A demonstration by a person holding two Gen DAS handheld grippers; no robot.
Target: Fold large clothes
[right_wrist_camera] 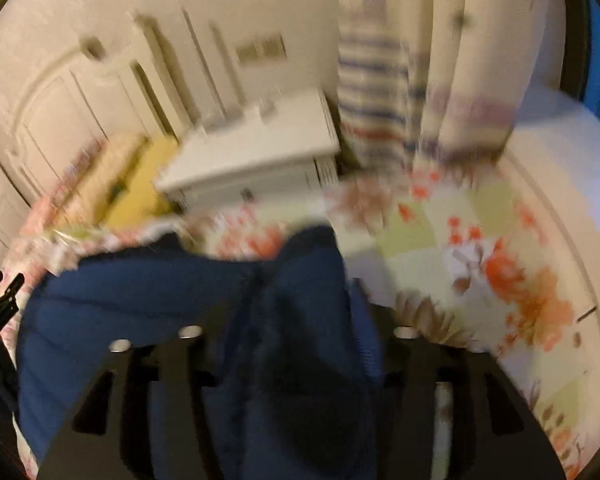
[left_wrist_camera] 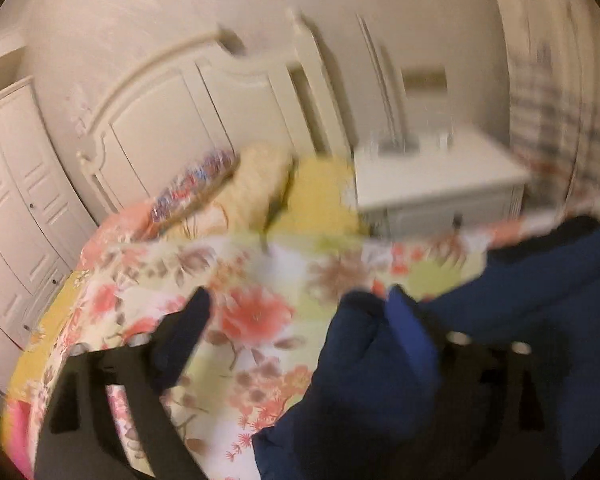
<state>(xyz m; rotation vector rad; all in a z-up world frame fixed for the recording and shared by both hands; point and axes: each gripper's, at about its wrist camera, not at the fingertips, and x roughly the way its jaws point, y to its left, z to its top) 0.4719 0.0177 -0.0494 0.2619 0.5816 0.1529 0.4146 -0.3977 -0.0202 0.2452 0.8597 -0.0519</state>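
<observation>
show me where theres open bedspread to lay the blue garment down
Open floral bedspread lies right of the blue garment toward the curtain, and between the left claw fingers in its view. Crowded: the pillows by the headboard, and the white nightstand beside the bed.

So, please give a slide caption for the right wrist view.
Right gripper holds blue garment above floral bedspread.
</observation>
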